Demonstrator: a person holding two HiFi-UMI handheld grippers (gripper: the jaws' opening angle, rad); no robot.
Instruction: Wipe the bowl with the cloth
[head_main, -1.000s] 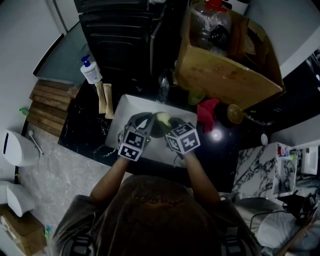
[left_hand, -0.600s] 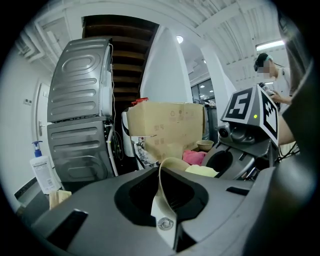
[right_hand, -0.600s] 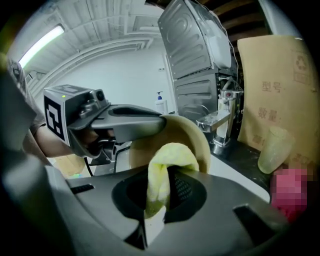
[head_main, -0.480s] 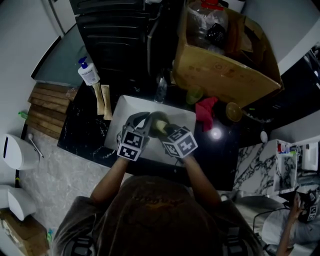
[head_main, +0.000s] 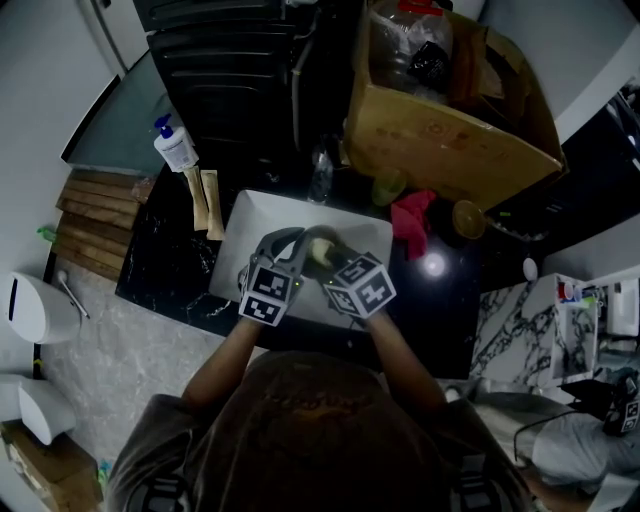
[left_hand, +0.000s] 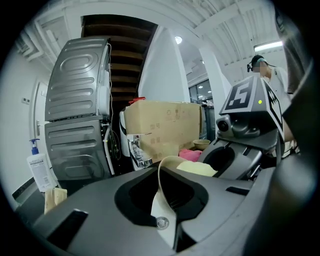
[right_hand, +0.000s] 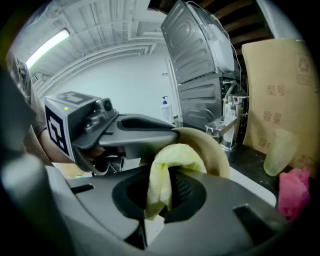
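Over the white sink (head_main: 243, 222) both grippers meet. My left gripper (left_hand: 161, 200) is shut on the rim of a beige bowl (left_hand: 162, 172), held on edge between its jaws. The bowl (right_hand: 215, 147) curves up behind the yellow cloth (right_hand: 167, 175) in the right gripper view. My right gripper (right_hand: 160, 200) is shut on that cloth, which presses against the bowl. In the head view the bowl (head_main: 318, 243) and the cloth (head_main: 322, 257) sit between the left gripper (head_main: 285, 250) and the right gripper (head_main: 335, 268). The cloth (left_hand: 197, 168) lies inside the bowl in the left gripper view.
A chrome faucet (right_hand: 225, 125) stands behind the sink. A large cardboard box (head_main: 440, 140) sits at the back right, with a red cloth (head_main: 410, 218), a pale green cup (right_hand: 277, 150) and a small bowl (head_main: 467, 220) near it. A soap dispenser (head_main: 175, 148) stands at the left.
The right gripper with the cloth has shifted a little left against the bowl. The left gripper holds the bowl in almost the same place.
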